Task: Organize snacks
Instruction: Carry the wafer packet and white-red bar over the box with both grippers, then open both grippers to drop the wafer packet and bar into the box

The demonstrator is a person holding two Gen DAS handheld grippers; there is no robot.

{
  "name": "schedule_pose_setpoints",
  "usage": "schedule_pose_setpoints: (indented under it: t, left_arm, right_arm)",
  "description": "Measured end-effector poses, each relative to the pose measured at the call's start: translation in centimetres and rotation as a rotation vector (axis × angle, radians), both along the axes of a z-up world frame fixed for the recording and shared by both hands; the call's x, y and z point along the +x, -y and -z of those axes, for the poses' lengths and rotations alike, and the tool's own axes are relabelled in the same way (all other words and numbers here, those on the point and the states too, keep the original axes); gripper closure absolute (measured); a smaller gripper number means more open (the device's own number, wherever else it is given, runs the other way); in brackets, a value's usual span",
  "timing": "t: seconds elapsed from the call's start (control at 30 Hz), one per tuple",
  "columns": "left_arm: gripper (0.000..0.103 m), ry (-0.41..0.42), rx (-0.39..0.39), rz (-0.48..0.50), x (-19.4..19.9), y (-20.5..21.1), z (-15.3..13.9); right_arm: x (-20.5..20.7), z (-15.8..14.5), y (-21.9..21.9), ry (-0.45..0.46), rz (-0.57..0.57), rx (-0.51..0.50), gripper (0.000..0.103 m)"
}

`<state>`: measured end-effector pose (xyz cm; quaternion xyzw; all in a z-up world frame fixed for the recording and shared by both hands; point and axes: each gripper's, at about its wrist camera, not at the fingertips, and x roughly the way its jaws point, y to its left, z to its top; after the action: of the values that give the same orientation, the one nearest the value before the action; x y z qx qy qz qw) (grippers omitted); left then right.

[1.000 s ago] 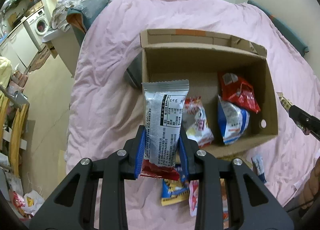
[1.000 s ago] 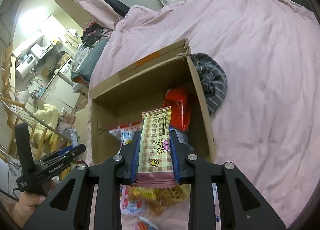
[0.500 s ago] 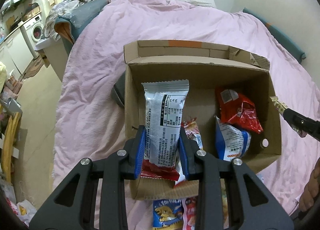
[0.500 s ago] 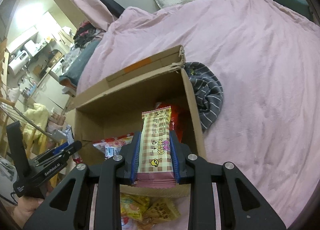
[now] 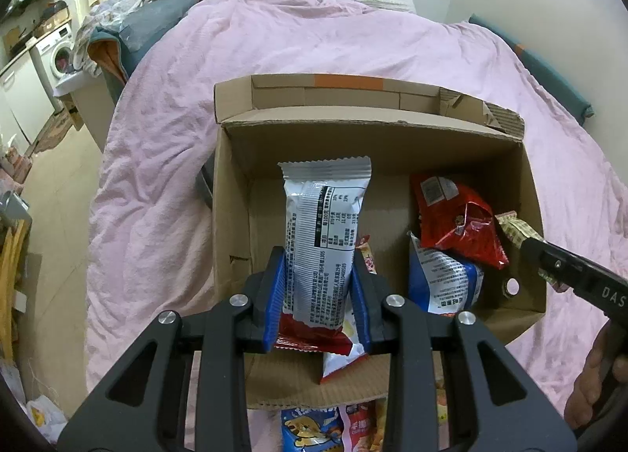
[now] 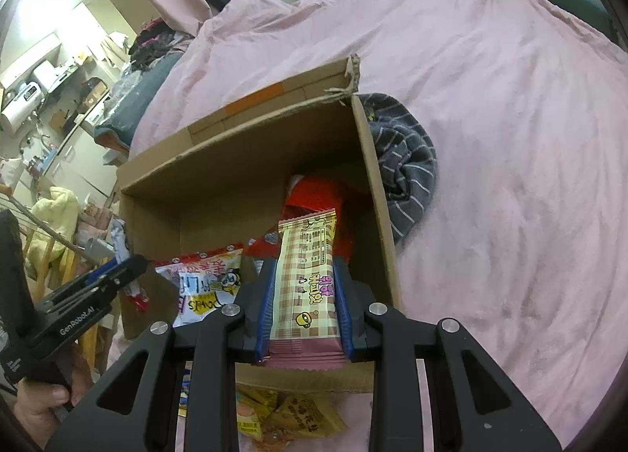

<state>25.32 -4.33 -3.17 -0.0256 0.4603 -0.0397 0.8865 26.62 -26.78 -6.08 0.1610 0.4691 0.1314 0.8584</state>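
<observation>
1. Your left claw (image 5: 318, 295) is clamped on a silver snack packet (image 5: 325, 232), held upright over the near left part of the open cardboard box (image 5: 231, 193).
2. Your right claw (image 6: 301, 304) is clamped on a pink checked snack bar (image 6: 306, 275), held upright above the box's near right corner.
3. Inside the box lie a red bag (image 5: 455, 216), a blue and white bag (image 5: 443, 279) and a white and red packet (image 6: 204, 283).
4. More snacks (image 6: 286, 416) lie on the pink bedspread (image 5: 165, 161) just in front of the box.
5. A striped grey cloth (image 6: 408, 165) touches the box's right wall.
</observation>
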Motion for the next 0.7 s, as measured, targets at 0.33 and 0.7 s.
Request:
schedule_pose_setpoints:
  t: [0.33,0.7]
  left_arm:
    - [0.076,0.011,-0.009,0.014,-0.23,0.19,-0.32]
    - [0.075,0.004,-0.019,0.007,-0.3,-0.05,-0.26]
  right_arm:
    - [0.09,0.08,0.37,-0.013,0.007,0.011,0.074]
    - [0.04,0.07,0.19,-0.017,-0.012,0.036,0.073]
